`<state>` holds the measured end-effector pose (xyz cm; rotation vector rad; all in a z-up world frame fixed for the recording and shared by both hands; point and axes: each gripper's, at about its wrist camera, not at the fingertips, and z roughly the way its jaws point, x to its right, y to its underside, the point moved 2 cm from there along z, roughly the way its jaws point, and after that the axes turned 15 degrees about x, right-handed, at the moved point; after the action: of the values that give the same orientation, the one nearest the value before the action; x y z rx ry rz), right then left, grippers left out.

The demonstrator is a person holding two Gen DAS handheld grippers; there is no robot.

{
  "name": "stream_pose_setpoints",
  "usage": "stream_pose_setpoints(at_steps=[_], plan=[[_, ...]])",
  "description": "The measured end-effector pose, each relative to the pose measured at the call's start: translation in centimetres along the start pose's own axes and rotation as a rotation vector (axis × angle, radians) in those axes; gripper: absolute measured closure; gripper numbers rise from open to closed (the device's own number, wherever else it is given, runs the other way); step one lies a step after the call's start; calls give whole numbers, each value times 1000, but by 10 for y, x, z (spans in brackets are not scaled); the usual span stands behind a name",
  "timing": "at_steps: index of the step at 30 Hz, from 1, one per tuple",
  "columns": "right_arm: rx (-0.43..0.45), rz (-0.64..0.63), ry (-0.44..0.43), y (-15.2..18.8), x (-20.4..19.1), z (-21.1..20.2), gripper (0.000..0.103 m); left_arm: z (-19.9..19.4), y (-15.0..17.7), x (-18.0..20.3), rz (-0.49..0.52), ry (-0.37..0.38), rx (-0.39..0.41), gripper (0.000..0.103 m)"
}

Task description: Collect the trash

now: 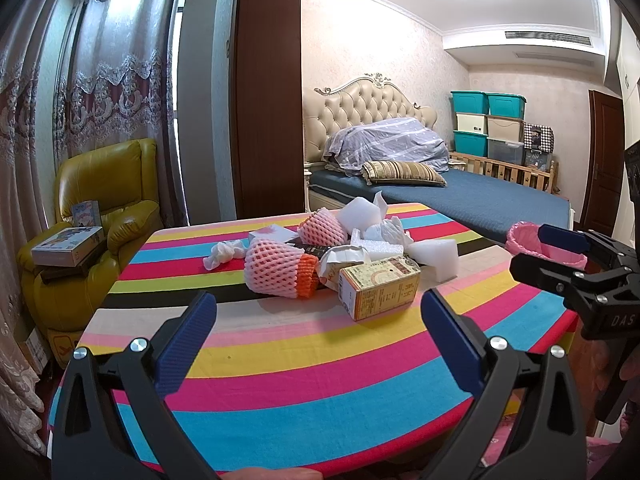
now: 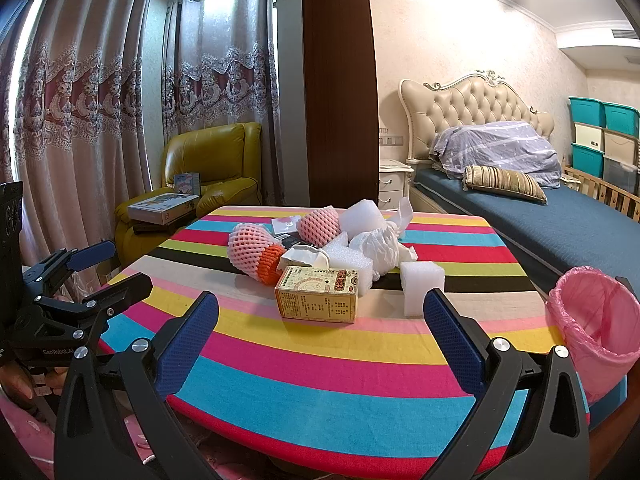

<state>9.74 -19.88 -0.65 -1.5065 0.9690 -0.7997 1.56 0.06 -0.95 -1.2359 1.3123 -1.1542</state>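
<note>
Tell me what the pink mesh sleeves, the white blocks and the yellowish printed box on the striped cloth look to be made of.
Pink mesh sleeves: soft foam netting, matte; open diamond lattice, one with an orange cuff.
White blocks: likely packing foam, matte and faintly grainy, with cut square edges.
Yellowish printed box: thin cardboard with slight sheen; crisp folded edges, printed panels.
Both grippers open, holding nothing.

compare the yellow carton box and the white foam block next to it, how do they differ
The yellow carton box is printed with text and lies on its long side; the white foam block is plain and stands upright. The box sits nearest the camera at the front of the pile, the block off to its right, apart from it. The box has crisp edges; the block looks softer. Both rest on the striped tablecloth, ungrasped.
</note>
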Motion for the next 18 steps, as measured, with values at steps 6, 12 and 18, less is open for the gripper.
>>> stream_pose_setpoints(at_steps=[6,12,18], plan=[[-2,-3,-1,1,-2,0,7,0,1,0,-4,1,-2,4],[2,2,-2,1,-3,0,7,-3,4,2,-9,2,-6,4],[0,5,4,4,-2,1,7,-4,4,4,-9,4,-9,4]])
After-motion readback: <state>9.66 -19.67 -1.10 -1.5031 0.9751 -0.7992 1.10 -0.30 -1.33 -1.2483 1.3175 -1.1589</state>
